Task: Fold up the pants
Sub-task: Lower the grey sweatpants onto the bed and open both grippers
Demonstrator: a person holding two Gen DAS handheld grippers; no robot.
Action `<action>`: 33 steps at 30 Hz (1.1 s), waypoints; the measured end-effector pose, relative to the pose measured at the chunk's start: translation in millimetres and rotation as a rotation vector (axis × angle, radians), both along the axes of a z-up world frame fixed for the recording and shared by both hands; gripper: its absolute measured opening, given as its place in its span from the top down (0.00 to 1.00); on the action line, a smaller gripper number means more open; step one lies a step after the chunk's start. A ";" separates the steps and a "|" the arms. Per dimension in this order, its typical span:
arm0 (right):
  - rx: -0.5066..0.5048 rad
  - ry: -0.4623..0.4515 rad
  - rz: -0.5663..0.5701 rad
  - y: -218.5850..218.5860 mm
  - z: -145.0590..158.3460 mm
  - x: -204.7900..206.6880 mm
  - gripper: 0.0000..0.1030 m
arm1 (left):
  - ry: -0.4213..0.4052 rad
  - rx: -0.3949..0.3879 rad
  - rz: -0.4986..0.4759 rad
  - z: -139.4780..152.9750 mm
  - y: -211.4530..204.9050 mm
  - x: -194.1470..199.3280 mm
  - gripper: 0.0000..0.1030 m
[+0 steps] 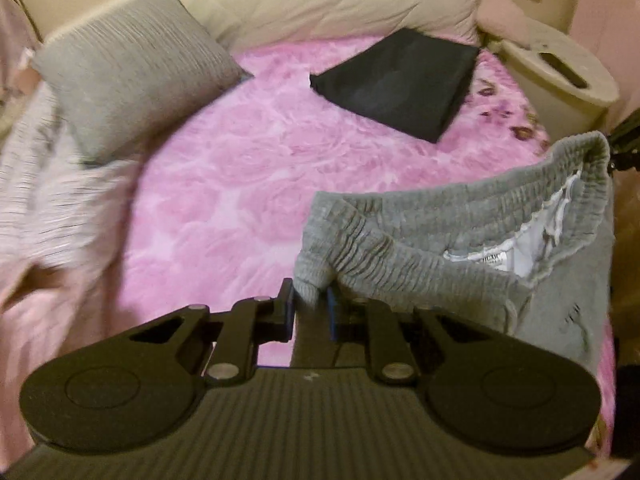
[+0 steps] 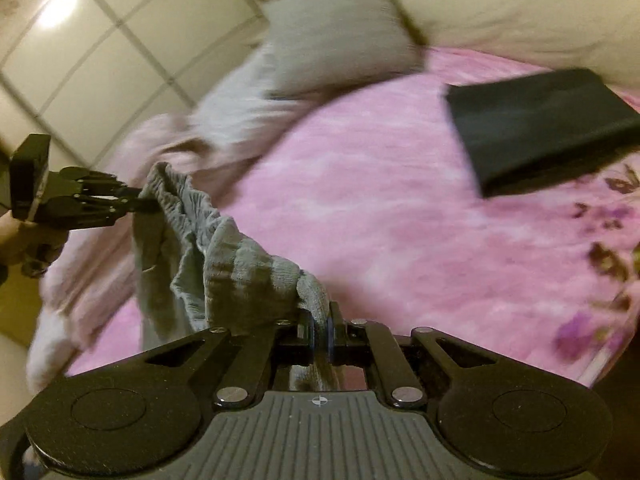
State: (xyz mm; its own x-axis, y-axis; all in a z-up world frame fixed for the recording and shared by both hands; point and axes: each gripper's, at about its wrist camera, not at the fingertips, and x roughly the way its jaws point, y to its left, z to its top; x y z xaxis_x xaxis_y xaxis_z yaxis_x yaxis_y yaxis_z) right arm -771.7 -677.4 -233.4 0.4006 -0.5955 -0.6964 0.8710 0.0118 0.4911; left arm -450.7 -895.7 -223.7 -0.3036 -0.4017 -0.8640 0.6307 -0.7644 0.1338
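Here, ribbed grey pants [image 1: 460, 240] hang over the plush pink blanket [image 1: 240, 184].

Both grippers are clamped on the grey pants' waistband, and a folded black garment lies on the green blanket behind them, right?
Not quite: the blanket is pink, not green, as the left wrist view shows. The rest holds: the left gripper and right gripper are clamped on the grey pants at the waistband, and the folded black garment lies behind.

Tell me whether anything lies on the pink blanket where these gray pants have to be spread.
Nothing visible does. The gray pants hang by the waistband from the left gripper and right gripper. The pink blanket below is bare; the folded black garment and gray pillow lie toward its far edge.
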 end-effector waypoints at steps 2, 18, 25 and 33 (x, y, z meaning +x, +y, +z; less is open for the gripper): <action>0.028 0.004 -0.035 -29.9 -28.7 -31.6 0.99 | -0.023 0.035 0.027 -42.9 -33.1 -28.6 0.84; -0.018 0.361 0.321 -62.3 -67.0 -10.0 0.36 | -0.078 0.110 -0.003 -117.8 -24.9 -38.9 0.46; -0.059 0.474 0.689 -101.1 -118.7 49.1 0.35 | -0.053 0.111 -0.037 -175.0 -53.6 -49.2 0.33; 0.008 0.376 0.685 -122.1 -147.7 40.8 0.90 | 0.033 0.232 -0.010 -199.3 -75.4 -37.0 0.55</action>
